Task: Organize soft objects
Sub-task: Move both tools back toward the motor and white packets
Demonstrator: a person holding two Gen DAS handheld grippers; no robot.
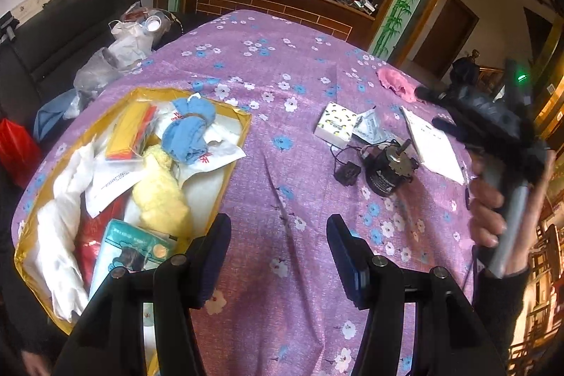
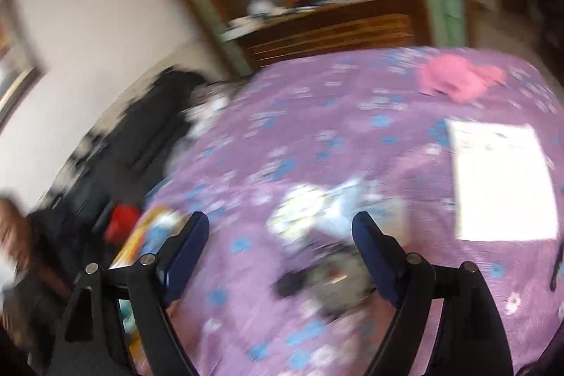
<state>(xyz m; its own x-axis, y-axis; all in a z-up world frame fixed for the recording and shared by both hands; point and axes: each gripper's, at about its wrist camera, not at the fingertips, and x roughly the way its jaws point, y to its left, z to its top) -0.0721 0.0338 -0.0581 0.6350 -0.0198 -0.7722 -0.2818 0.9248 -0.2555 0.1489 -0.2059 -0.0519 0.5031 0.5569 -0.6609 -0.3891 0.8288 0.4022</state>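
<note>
The left gripper (image 1: 278, 251) hangs with its jaws wide and empty over bare purple tablecloth (image 1: 282, 171), just right of the yellow box (image 1: 243, 122). That box holds the soft things already gathered: a blue cloth (image 1: 192, 133), a yellow fluffy cloth (image 1: 160, 192), white wrapping. The right gripper (image 2: 280, 249), also spread wide with nothing between its jaws, is blurred and seems to be swinging over the clutter at mid-table. Far right lies the pink cloth (image 2: 458, 81), alone and well apart from the box, probably the next piece to fetch. The small black motor (image 1: 386, 170) and white paper (image 2: 502, 182) are not soft, so likely stay out.
</note>
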